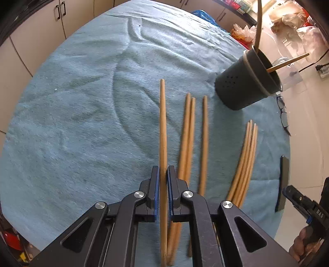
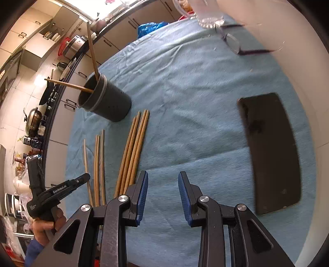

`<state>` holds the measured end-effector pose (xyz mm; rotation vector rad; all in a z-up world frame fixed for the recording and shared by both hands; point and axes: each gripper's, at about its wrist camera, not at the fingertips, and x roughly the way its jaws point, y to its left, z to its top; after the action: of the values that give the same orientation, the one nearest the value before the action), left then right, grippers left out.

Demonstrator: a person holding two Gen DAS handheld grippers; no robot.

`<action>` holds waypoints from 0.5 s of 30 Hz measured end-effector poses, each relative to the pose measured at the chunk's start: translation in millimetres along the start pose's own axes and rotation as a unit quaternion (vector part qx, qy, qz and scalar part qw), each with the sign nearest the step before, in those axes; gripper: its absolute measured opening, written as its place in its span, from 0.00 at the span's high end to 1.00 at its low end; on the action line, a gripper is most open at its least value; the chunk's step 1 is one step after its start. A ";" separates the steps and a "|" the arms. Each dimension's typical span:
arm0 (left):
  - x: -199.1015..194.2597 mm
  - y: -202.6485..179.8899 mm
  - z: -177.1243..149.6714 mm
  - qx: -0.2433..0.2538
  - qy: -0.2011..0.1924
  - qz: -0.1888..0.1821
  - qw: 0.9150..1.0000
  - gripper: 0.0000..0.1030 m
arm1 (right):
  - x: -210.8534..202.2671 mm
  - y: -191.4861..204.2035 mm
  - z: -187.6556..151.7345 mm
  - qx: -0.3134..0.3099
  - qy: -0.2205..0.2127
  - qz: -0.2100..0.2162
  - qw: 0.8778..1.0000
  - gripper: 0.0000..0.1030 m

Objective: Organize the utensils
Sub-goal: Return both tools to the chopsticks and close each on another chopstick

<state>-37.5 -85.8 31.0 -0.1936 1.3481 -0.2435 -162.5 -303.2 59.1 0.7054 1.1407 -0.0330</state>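
My left gripper is shut on one wooden chopstick, which runs forward from between the blue pads over the blue cloth. Just to its right lie three loose chopsticks, and further right a bundle of several. A dark round holder stands at the back right with two chopsticks leaning in it. In the right wrist view my right gripper is open above bare cloth with nothing between its pads. The bundle lies just left of it, and the holder stands beyond.
A black phone lies on the cloth to the right of my right gripper. A pair of glasses and a clear container sit at the far edge. Kitchen cabinets line the room beyond the table.
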 end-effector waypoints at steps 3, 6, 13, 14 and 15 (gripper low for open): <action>3.4 6.0 7.0 0.005 0.009 -0.002 1.000 0.93 | 9.0 2.4 2.5 0.013 -0.002 -0.005 1.000 0.68; 10.1 8.5 11.2 0.020 0.018 -0.006 1.000 0.93 | 18.6 7.6 8.5 0.028 0.003 -0.002 1.000 0.68; 13.1 9.0 22.6 0.056 0.035 -0.025 0.998 0.93 | 51.2 33.7 30.8 0.046 0.012 -0.004 0.999 0.69; 14.1 8.3 25.4 0.060 0.036 -0.027 0.997 0.93 | 57.4 37.5 33.3 0.047 0.016 -0.006 0.999 0.70; 15.2 7.5 28.0 0.065 0.037 -0.028 0.997 0.93 | 65.1 43.4 36.7 0.043 0.020 -0.017 0.999 0.75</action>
<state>-6.6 -83.0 20.5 -0.1146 1.3972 -0.3871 -87.7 -267.5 34.4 0.7656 1.1961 -0.0981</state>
